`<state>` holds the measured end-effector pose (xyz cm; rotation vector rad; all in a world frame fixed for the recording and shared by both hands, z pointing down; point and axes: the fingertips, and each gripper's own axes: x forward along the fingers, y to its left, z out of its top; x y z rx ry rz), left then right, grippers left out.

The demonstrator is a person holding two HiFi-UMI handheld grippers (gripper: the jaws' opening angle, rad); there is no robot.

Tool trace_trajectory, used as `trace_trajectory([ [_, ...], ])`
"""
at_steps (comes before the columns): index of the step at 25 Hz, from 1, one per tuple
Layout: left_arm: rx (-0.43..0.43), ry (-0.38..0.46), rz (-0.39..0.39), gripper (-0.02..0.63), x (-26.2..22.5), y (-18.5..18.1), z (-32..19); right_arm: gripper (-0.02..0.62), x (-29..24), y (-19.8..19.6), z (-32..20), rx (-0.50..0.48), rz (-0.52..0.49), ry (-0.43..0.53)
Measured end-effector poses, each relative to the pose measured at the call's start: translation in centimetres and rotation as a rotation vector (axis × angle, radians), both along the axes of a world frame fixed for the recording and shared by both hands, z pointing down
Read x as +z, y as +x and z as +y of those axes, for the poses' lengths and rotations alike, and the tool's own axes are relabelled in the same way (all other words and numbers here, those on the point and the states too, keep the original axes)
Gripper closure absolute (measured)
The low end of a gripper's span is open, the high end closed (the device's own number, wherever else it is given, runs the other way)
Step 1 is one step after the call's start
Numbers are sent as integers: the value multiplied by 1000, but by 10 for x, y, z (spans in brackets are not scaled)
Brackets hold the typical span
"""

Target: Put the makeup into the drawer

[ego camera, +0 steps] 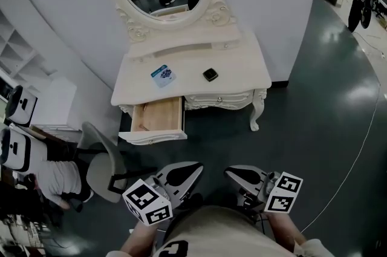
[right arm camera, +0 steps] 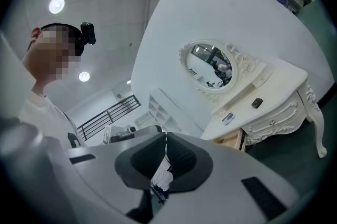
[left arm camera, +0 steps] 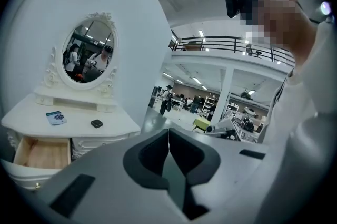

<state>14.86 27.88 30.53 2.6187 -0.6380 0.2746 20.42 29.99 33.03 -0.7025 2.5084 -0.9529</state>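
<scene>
Makeup lies on the cream carved dressing table (ego camera: pixel 239 62): a flat blue-and-white packet (ego camera: pixel 163 75) and a small black square case (ego camera: pixel 210 74), perhaps a compact. The wood-lined drawer (ego camera: pixel 162 117) stands pulled out below, ready for them. Left gripper (ego camera: pixel 191 172) and right gripper (ego camera: pixel 237 174), both closed and empty, are well short of the table.

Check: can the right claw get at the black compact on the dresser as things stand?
Probably not yet: the right claw is shut and held near the body, short of the dresser. Nothing blocks it; the compact lies uncovered on top, with floor between.
</scene>
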Motion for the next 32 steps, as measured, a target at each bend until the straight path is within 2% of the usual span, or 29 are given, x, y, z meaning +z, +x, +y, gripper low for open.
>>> trace_trajectory([
  [5, -37, -11, -28, 551, 9, -15, -17, 568, 4, -7, -11, -23, 13, -10],
  [8, -15, -54, 10, 551, 19, -17, -25, 568, 4, -11, -17, -22, 62, -1],
  [12, 9, -41, 30, 551, 22, -25, -49, 568, 1, -23, -34, 9, 119, -13],
  [17, 116, -76, 147, 551, 13, -33, -66, 568, 1, -51, -57, 15, 172, -25],
  [22, 74, -67, 133, 551, 20, -84, -107, 568, -7, -105, -94, 1, 273, 8],
  [26, 18, -83, 168, 551, 21, -133, -142, 568, -9, -141, -119, -12, 365, 25],
  [32, -58, -32, 159, 551, 18, -194, -187, 568, -7, -187, -151, -52, 390, 5],
])
